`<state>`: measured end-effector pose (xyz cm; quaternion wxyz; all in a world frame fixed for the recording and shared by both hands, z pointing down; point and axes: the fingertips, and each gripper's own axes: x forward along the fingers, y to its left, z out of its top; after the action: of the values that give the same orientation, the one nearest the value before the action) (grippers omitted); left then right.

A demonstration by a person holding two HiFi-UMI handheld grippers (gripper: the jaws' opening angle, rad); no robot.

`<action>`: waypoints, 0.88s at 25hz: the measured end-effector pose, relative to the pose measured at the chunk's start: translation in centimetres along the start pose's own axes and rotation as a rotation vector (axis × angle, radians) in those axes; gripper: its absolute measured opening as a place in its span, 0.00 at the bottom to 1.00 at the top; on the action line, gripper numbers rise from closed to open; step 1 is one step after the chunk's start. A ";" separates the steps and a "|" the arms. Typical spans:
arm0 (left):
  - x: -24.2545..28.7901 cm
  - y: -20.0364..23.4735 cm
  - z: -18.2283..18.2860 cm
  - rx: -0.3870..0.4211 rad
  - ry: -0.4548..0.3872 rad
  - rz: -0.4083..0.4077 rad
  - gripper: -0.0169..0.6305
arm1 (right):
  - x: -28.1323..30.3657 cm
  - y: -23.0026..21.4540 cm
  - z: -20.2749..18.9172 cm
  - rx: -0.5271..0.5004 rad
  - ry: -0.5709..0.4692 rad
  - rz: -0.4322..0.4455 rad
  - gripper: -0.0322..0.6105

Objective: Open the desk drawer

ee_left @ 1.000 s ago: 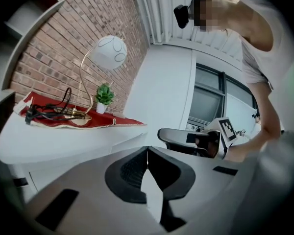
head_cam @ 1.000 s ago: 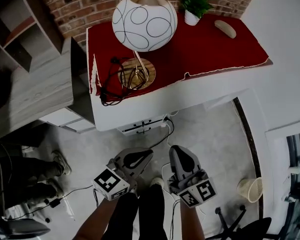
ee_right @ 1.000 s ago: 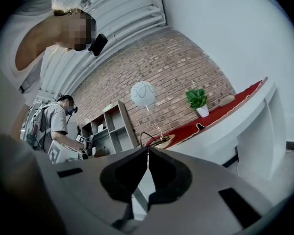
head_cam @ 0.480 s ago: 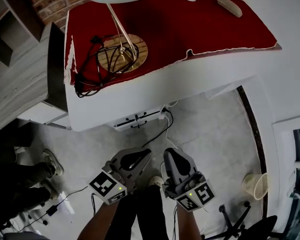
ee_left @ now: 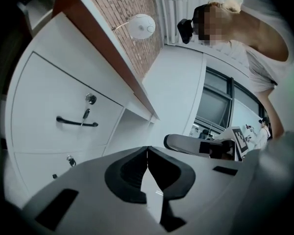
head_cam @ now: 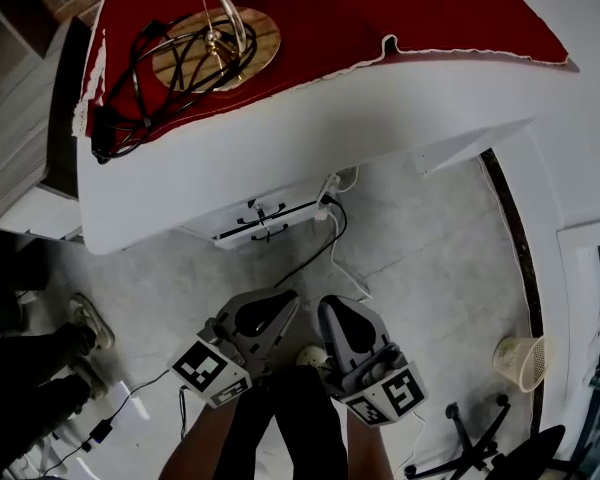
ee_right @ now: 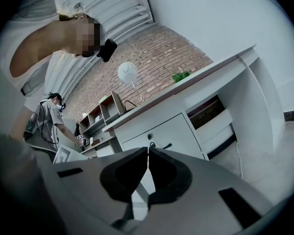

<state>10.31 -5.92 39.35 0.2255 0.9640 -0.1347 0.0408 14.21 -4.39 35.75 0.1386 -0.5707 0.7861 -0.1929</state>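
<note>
The white desk carries a red cloth, and its drawer unit with black handles stands under it. In the left gripper view the top drawer shows a black handle, a lock and a hanging key. The right gripper view shows the same drawer handle ahead of the jaws. My left gripper and right gripper hang side by side in front of the drawers, well short of them. Both are shut with nothing between the jaws.
A black cable runs from a power strip across the floor by the drawers. A mesh wastebasket and a chair base sit at the right. Another person's shoes stand at the left. A lamp base with coiled cables sits on the desk.
The head view has sunk towards the floor, so the desk edge looms larger and the lamp globe has left the picture. Both grippers stay shut, side by side, nearer the drawers' level.
</note>
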 end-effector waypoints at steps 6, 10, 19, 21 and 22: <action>0.6 1.2 -4.5 -0.029 -0.009 -0.001 0.04 | -1.2 -3.1 -4.4 0.010 0.001 -0.049 0.08; 1.2 1.5 -7.6 -0.014 0.027 -0.028 0.04 | -1.8 -4.3 -6.5 0.008 0.016 -0.035 0.08; 2.0 5.0 -14.9 -0.004 0.070 -0.061 0.04 | -2.0 -8.7 -13.4 -0.022 0.056 0.041 0.08; 2.1 6.1 -16.9 -0.030 0.067 -0.076 0.04 | -2.0 -9.8 -15.2 0.001 0.045 0.048 0.08; 2.3 6.7 -17.9 -0.026 0.073 -0.078 0.04 | -2.0 -10.3 -16.2 0.002 0.046 0.054 0.08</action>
<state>10.32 -4.23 58.55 0.2442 0.9634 -0.0890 0.0655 16.41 -2.99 54.92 0.1264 -0.5444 0.8041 -0.2029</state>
